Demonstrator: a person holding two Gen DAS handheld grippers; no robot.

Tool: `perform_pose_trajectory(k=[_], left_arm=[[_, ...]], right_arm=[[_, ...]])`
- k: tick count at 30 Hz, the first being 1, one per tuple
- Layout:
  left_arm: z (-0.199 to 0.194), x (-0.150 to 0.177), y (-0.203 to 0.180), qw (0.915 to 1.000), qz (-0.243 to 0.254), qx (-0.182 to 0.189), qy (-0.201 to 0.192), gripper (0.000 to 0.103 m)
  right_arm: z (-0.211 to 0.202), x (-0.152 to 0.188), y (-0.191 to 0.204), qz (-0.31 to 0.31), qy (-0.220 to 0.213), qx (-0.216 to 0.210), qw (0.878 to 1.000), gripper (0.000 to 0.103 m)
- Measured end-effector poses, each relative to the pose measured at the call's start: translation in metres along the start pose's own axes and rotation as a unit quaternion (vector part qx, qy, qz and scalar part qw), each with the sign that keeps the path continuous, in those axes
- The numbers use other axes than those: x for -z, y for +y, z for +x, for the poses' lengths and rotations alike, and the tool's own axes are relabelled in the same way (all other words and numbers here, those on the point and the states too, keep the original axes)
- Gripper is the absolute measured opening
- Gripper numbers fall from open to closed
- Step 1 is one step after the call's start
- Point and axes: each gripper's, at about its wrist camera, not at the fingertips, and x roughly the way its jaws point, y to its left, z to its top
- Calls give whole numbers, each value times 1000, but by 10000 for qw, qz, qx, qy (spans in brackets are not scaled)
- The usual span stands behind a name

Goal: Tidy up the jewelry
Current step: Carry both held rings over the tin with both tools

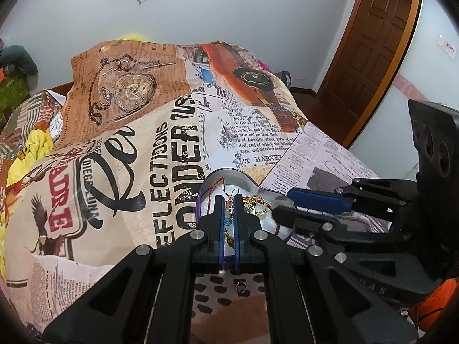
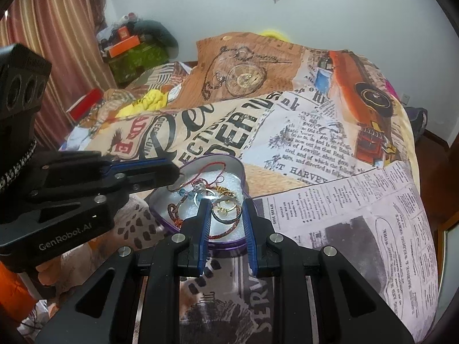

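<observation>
I have both grippers over the heart-shaped tin (image 2: 200, 166), which sits on the newsprint-patterned bedspread (image 2: 330, 200) at roughly 6 o'clock in both wrist views.

My left gripper (image 1: 228, 200) has its blue pads drawn narrow, a slim gap between them, and a beaded strand with a blue bead (image 1: 228, 222) shows in that gap. I cannot tell whether the pads actually pinch it or merely straddle it. From the right wrist view the same gripper (image 2: 175, 172) comes in from 9 o'clock with its tips at the tin's left rim.

My right gripper (image 2: 225, 202) stands wide, its pads on either side of a silver bangle (image 2: 226, 215) and a small gold ring (image 2: 223, 207), neither pad visibly touching them. In the left view it (image 1: 284, 200) enters from 3 o'clock over the tin's right edge.

Inside the tin, on white padding, lie a red cord (image 2: 206, 172), a braided bracelet (image 2: 175, 215) at 8 o'clock, and gold pieces (image 2: 226, 192) near the middle.

A lone small metal ring (image 1: 240, 287) rests on the bedspread outside the tin, just below my left gripper.
</observation>
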Motion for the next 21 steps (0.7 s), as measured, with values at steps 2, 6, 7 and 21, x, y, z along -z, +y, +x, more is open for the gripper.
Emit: perform_pose_trajectory(k=[2, 6, 7, 21], left_arm=[[3, 0, 0, 10000, 14, -3, 18, 3], [8, 0, 0, 10000, 5, 8, 82, 3], [9, 0, 1, 9999, 1, 13, 103, 3], [-5, 0, -2, 10000, 11, 28, 87, 4]], right_arm=[[2, 0, 1, -36, 40, -4, 10000, 20], [6, 0, 1, -68, 121, -7, 9999, 20], [7, 0, 0, -65, 144, -6, 9999, 20], [5, 0, 1, -99, 275, 105, 9995, 20]])
